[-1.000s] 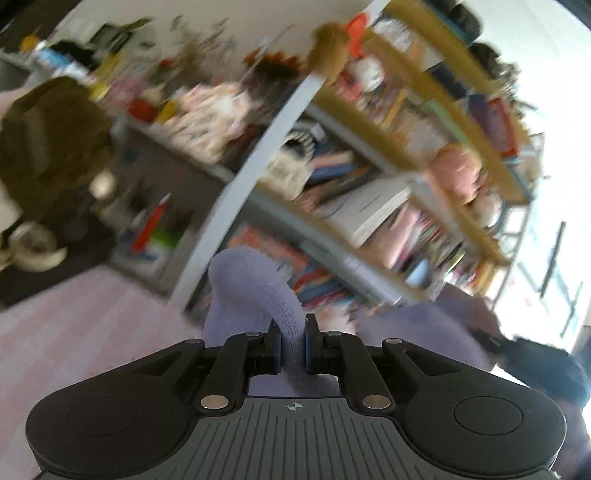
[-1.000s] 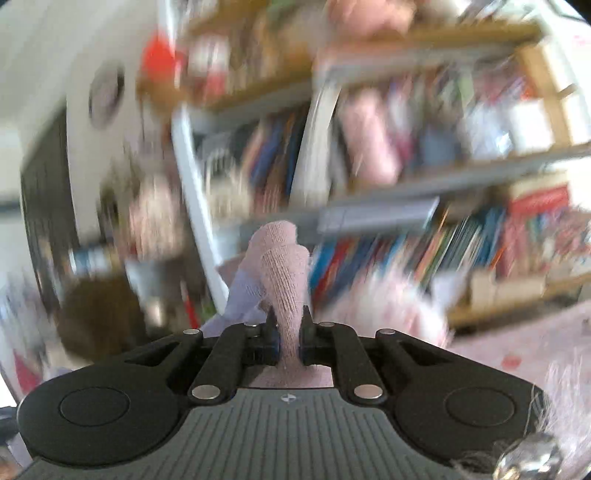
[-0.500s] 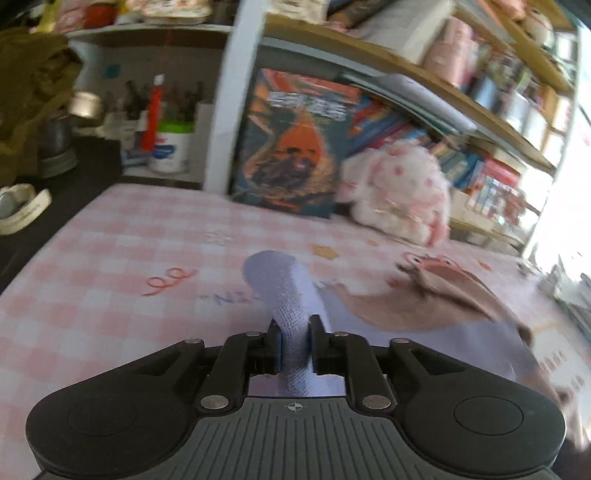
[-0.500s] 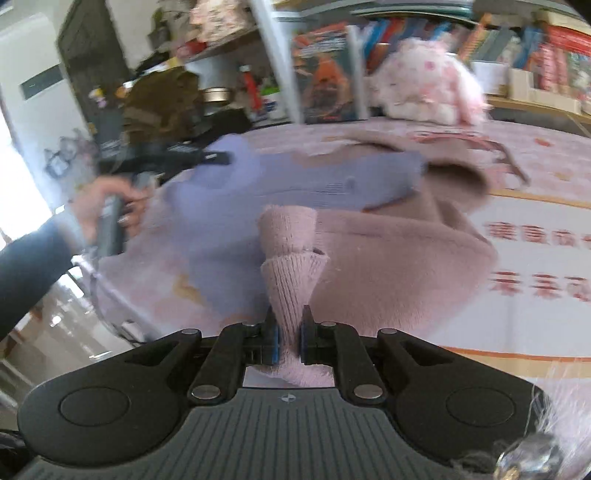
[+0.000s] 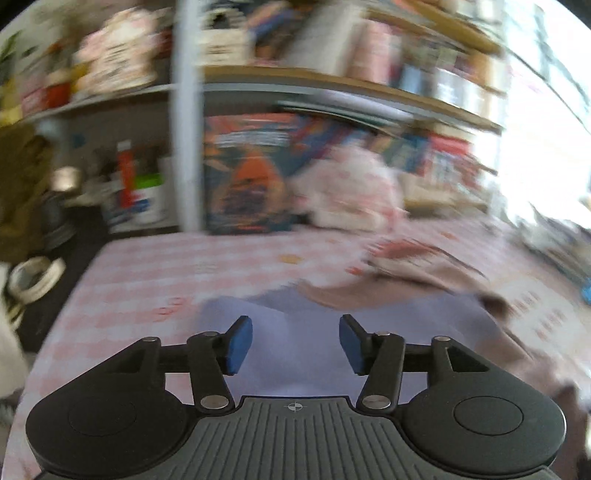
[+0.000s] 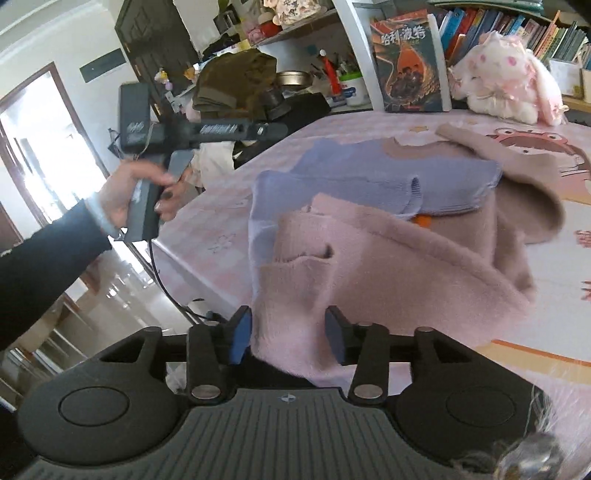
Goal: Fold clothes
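Two knit garments lie heaped together on the pink checked tablecloth (image 6: 554, 295), which covers the table from its near-left edge to the bookshelf (image 6: 517, 26) behind. Largest of the pair is the dusty-pink sweater (image 6: 388, 266), fuzzy and crumpled, spread across the near middle of the cloth with one sleeve end curling toward the table edge. Over its far part rests the lavender sweater (image 6: 369, 177), ribbed, with a cuff folded back on the pink knit.

At the bottom of the right wrist view, the right gripper (image 6: 288, 334) stands spread wide, its blue pads (image 6: 238, 334) well apart. A flap of the pink sweater lies in the gap between them, but neither pad presses it; the cloth lies loose there, released.

Left of the table, the person's left hand (image 6: 144, 195) clasps the handle of the left gripper (image 5: 295, 341), held above the table's corner and apart from the clothes. Its own view is heavily blurred, yet the fingers show clearly parted, nothing between them, with lavender knit on the table below and beyond.

Against the shelf, a white-and-pink plush rabbit (image 6: 506, 77) sits beside an upright book (image 6: 406, 62) with an orange cover.
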Motion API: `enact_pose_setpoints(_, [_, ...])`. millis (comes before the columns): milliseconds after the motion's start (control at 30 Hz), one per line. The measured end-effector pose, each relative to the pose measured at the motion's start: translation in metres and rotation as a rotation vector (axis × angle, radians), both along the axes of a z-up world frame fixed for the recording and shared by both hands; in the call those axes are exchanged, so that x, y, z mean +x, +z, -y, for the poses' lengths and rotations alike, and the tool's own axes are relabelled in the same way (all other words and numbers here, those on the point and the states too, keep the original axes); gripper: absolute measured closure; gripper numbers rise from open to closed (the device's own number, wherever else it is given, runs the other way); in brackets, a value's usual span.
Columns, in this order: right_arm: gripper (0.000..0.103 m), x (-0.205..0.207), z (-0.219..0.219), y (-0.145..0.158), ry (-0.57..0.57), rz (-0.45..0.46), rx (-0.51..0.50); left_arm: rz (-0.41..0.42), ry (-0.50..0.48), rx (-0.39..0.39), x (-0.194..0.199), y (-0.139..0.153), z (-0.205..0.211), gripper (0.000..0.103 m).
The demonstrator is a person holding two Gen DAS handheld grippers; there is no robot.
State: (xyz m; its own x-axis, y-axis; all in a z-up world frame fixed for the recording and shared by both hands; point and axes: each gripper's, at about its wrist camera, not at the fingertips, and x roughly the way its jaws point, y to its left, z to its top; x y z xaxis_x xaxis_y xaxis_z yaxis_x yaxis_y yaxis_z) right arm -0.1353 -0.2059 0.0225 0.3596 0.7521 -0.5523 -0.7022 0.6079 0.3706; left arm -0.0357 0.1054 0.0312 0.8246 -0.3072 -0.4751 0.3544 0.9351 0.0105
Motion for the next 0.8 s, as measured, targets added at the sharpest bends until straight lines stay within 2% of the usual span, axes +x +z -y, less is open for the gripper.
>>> enact_pose_setpoints(200, [0.054, -0.007, 0.056, 0.027, -0.088, 0.050, 0.024, -0.030, -0.224, 0.137, -0.010, -0.018, 0.065, 0.048])
enact_pose_setpoints(300, [0.053, 0.002, 0.074, 0.034, -0.188, 0.075, 0.040, -0.010, -0.269, 0.231, -0.003, -0.027, 0.096, 0.048])
enact_pose_setpoints(433, [0.053, 0.023, 0.066, 0.027, -0.214, 0.078, 0.013, -0.039, -0.308, 0.309, 0.015, -0.038, 0.120, 0.039])
enact_pose_setpoints(567, [0.053, 0.039, 0.034, 0.013, -0.159, 0.127, -0.108, -0.092, -0.328, 0.325, 0.032, -0.048, 0.127, 0.040])
enact_pose_setpoints(600, [0.053, 0.041, 0.028, 0.009, -0.150, 0.138, -0.137, -0.113, -0.335, 0.302, 0.033, -0.049, 0.125, 0.050])
enact_pose_setpoints(633, [0.053, 0.043, 0.023, 0.004, -0.136, 0.144, -0.170, -0.137, -0.343, 0.270, 0.034, -0.048, 0.123, 0.080])
enact_pose_setpoints(667, [0.058, 0.046, 0.017, 0.000, -0.122, 0.151, -0.204, -0.149, -0.340, 0.244, 0.033, -0.047, 0.119, 0.089])
enact_pose_setpoints(700, [0.070, 0.047, 0.013, -0.004, -0.109, 0.161, -0.238, -0.148, -0.327, 0.240, 0.029, -0.043, 0.116, 0.100])
enact_pose_setpoints(733, [0.077, 0.046, 0.011, -0.007, -0.096, 0.178, -0.272, -0.138, -0.322, 0.238, 0.023, -0.038, 0.111, 0.100])
enact_pose_setpoints(767, [0.089, 0.044, 0.012, -0.009, -0.086, 0.189, -0.293, -0.119, -0.322, 0.218, 0.013, -0.030, 0.101, 0.100])
enact_pose_setpoints(800, [0.096, 0.041, 0.019, -0.006, -0.084, 0.188, -0.284, -0.099, -0.317, 0.185, 0.001, -0.021, 0.089, 0.101])
